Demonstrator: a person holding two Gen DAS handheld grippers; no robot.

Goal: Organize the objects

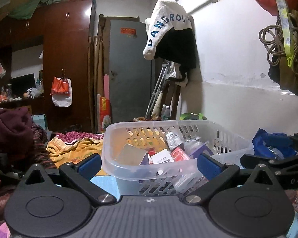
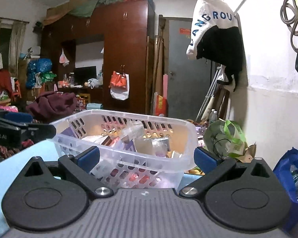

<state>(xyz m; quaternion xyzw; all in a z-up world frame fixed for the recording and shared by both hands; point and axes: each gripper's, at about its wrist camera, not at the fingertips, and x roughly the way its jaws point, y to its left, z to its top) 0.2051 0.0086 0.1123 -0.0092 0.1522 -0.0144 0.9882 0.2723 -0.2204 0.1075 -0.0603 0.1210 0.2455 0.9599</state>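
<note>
A clear plastic basket (image 1: 129, 168) with slotted walls sits on a light blue surface (image 1: 104, 182) right in front of both grippers. It holds several small boxes and packets, among them a white box (image 1: 162, 157) and a red packet (image 1: 178, 154). My left gripper (image 1: 149, 165) is open and empty, its blue pads either side of the basket's near wall. My right gripper (image 2: 147, 157) is open and empty, facing the same basket (image 2: 186, 138) from its other side. The right gripper shows at the right of the left wrist view (image 1: 276, 164).
Piled clothes (image 1: 12, 130) and a yellow cloth (image 1: 73, 148) lie to the left. A blue bag with bottles (image 2: 294, 180) and a green plastic bag (image 2: 226, 138) sit to the right by the white wall. A wardrobe (image 1: 67, 59) and grey door (image 1: 129, 69) stand behind.
</note>
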